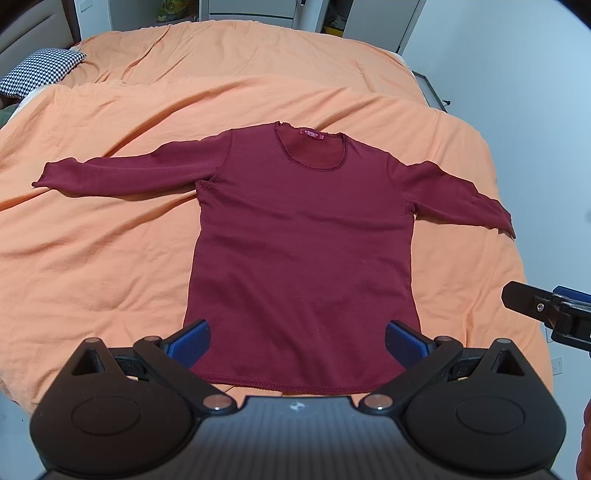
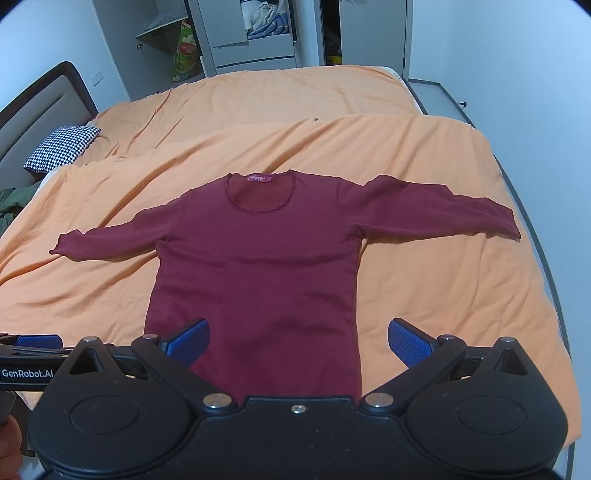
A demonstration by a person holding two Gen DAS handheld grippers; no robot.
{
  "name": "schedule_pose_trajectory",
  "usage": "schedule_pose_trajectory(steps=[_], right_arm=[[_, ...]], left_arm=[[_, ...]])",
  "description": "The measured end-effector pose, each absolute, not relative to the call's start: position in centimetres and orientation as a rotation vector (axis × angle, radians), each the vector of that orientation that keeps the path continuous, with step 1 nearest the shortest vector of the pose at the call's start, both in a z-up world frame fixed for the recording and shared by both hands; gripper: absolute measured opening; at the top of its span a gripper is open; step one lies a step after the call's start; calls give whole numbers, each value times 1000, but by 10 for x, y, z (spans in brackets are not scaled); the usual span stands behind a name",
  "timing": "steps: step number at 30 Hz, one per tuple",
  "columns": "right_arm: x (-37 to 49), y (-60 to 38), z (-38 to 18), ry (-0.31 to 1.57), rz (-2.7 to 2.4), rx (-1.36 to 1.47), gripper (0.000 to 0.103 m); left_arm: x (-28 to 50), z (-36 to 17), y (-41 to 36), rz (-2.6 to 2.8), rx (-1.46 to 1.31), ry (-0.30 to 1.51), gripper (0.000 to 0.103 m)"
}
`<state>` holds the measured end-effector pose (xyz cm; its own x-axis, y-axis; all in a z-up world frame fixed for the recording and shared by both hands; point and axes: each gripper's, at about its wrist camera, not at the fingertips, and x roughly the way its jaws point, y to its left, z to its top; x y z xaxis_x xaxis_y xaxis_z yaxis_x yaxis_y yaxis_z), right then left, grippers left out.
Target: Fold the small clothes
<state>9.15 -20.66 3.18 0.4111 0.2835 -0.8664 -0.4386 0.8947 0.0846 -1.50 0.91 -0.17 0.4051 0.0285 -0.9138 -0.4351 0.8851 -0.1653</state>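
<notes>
A dark red long-sleeved shirt (image 1: 303,236) (image 2: 258,266) lies flat, front up, on the orange bedspread (image 1: 110,258) (image 2: 443,295), both sleeves spread sideways and the collar label away from me. My left gripper (image 1: 297,343) hovers open above the shirt's hem, its blue pads wide apart with nothing between them. My right gripper (image 2: 299,341) is also open, over the shirt's lower right part and empty. The right gripper's tip shows at the right edge of the left wrist view; the left gripper's pad shows at the left edge of the right wrist view.
A black-and-white patterned pillow (image 1: 37,72) (image 2: 61,147) rests at the head of the bed, by the dark headboard (image 2: 33,99). Wardrobes with shelves (image 2: 251,33) stand beyond the bed. Green cloth (image 2: 14,201) lies at the left. The bed's right edge (image 2: 532,229) meets the floor.
</notes>
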Motion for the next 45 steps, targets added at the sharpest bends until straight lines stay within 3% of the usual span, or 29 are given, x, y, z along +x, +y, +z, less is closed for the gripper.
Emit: schedule_pose_trajectory(steps=[31, 45], right_arm=[[104, -181, 18, 1084, 439, -162, 102], [117, -153, -6, 1030, 364, -219, 102]], left_arm=[[2, -14, 34, 279, -419, 1158, 103], [40, -57, 76, 139, -516, 1145, 103]])
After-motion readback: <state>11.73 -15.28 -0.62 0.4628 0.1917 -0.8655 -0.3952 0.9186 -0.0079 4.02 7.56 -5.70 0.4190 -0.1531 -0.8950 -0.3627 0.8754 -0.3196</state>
